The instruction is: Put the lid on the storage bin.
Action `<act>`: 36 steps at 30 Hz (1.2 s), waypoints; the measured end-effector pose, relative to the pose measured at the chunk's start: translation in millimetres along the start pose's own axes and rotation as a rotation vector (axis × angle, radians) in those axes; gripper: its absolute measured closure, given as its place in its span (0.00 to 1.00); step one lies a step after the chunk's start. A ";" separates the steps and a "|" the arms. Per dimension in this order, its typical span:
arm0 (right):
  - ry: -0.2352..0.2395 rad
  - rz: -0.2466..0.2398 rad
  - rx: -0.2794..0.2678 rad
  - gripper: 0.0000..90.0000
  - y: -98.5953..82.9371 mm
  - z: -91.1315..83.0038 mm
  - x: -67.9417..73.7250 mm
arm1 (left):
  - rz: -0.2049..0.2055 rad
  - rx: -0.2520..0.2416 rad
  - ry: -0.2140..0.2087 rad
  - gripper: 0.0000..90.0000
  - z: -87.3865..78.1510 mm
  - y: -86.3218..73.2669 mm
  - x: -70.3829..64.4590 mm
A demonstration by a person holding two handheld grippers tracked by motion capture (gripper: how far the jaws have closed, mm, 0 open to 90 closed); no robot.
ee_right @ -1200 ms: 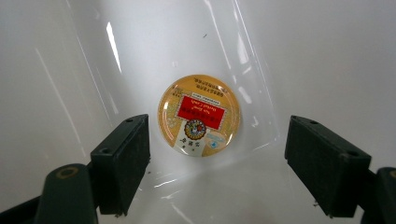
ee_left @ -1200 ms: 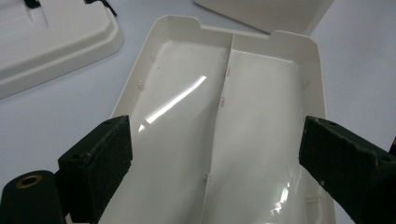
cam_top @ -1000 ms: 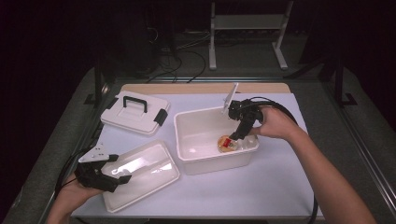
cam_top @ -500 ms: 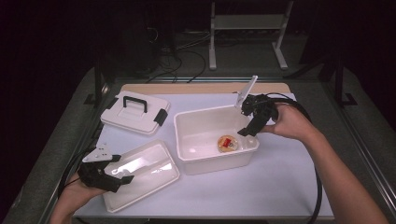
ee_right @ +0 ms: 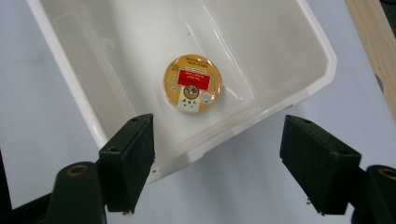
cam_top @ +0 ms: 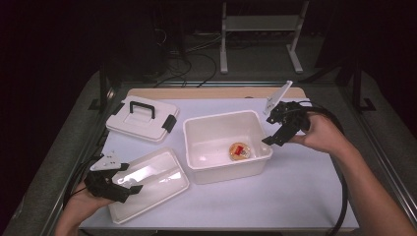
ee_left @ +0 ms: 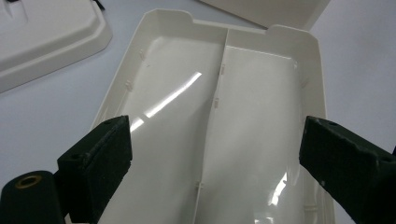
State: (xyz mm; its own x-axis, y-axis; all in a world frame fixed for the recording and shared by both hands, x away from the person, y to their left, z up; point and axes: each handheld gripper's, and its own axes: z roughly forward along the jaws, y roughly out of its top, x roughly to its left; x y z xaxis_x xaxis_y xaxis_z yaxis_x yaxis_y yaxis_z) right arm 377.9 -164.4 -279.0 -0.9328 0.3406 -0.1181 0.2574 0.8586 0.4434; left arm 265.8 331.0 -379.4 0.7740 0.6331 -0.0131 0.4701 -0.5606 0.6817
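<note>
Left gripper (cam_top: 132, 188): my jaws stand apart over the tray (cam_top: 147, 184), near left, ready to grip it.
Right gripper (cam_top: 272, 141): jaws apart, empty, above the bin's (cam_top: 196, 169) right rim.
Puck (cam_top: 239, 151): lying flat inside the bin.
Lid (cam_top: 142, 118): far left, set aside.

My left gripper (cam_top: 129, 186) sits low by my left hand (cam_top: 78, 206) with its jaws wide apart, and my right gripper (cam_top: 272, 140) is held up, tipped down, jaws wide apart too, holding nothing.
</note>
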 end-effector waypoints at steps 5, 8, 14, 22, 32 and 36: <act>-0.006 0.015 -0.005 0.29 -10.0 -5.2 1.4 | 0.007 0.007 0.000 0.10 1.4 0.2 0.0; -0.009 0.028 -0.003 0.29 -16.8 -7.6 1.1 | 0.010 0.006 0.001 0.10 2.4 0.2 -0.2; -0.011 0.055 -0.007 0.29 -28.2 -10.9 0.6 | 0.011 0.008 0.005 0.10 3.5 0.5 -0.2; -0.010 0.081 -0.004 0.29 -42.8 -10.7 0.5 | 0.017 0.013 -0.001 0.10 6.6 0.8 -1.0; -0.002 0.107 -0.010 0.29 -57.6 -6.1 1.5 | 0.017 0.014 0.003 0.10 6.5 0.5 -1.1; 0.001 0.116 -0.015 0.29 -62.2 -4.9 1.6 | 0.018 0.019 0.004 0.10 7.9 0.7 -0.9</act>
State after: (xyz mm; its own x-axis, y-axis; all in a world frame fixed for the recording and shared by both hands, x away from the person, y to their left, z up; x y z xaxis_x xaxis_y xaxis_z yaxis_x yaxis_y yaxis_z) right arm 359.1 -219.1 -302.5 -0.8970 0.4373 -0.0641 0.3602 0.8074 0.4673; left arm 268.7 325.9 -384.7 0.7811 0.6244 0.0020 0.4637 -0.5822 0.6679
